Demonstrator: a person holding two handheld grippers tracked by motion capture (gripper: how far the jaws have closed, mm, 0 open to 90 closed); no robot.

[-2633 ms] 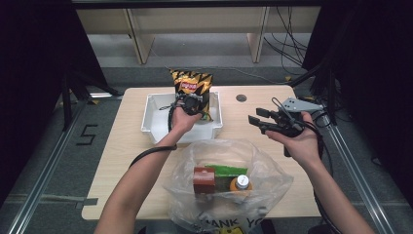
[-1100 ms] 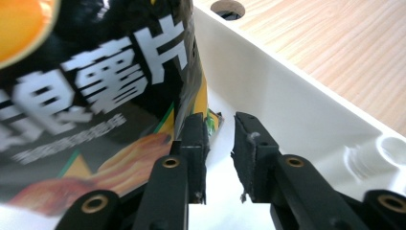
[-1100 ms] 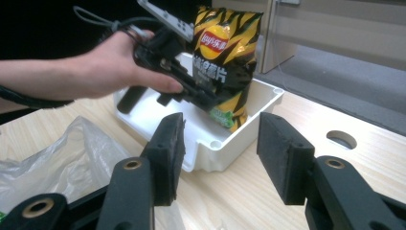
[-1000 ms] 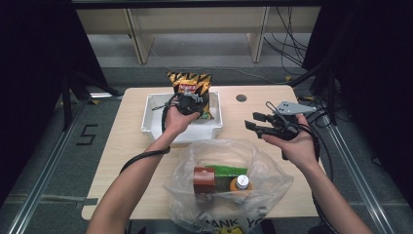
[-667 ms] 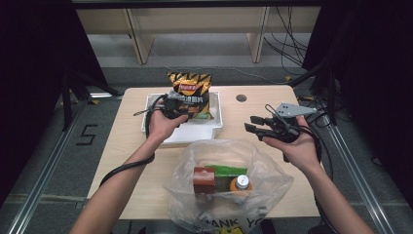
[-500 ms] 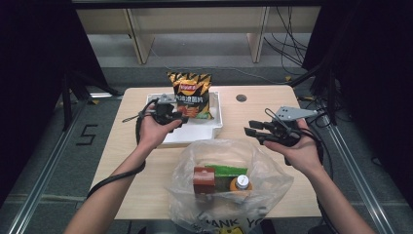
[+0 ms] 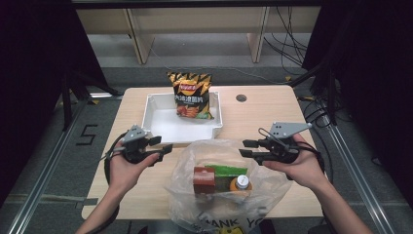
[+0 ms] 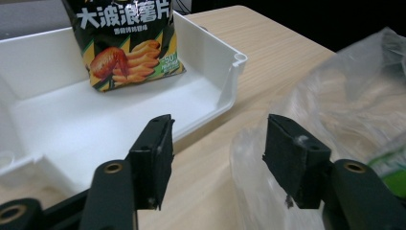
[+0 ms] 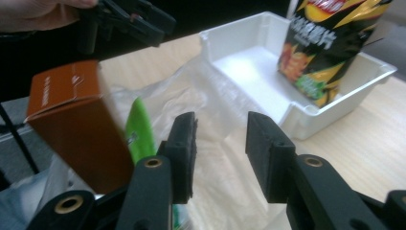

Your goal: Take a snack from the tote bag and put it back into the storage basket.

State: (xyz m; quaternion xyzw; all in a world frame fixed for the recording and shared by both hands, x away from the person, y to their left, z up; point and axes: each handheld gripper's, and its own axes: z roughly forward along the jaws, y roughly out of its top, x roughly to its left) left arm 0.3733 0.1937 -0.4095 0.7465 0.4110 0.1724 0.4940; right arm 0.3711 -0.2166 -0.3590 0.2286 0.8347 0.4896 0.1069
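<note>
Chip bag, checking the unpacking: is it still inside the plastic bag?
No, the chip bag stands in the white tray.

Glossy foil chip bag [image 7: 190, 95], smooth white plastic tray [image 7: 151, 104], matt wooden table [image 7: 263, 117].

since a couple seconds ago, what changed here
The left gripper let go of the chip bag, leaving it upright in the white bin; it drew back to the plastic bag's left edge, jaws just opening, empty. The right gripper shifted slightly nearer. Bag contents stayed put.
</note>
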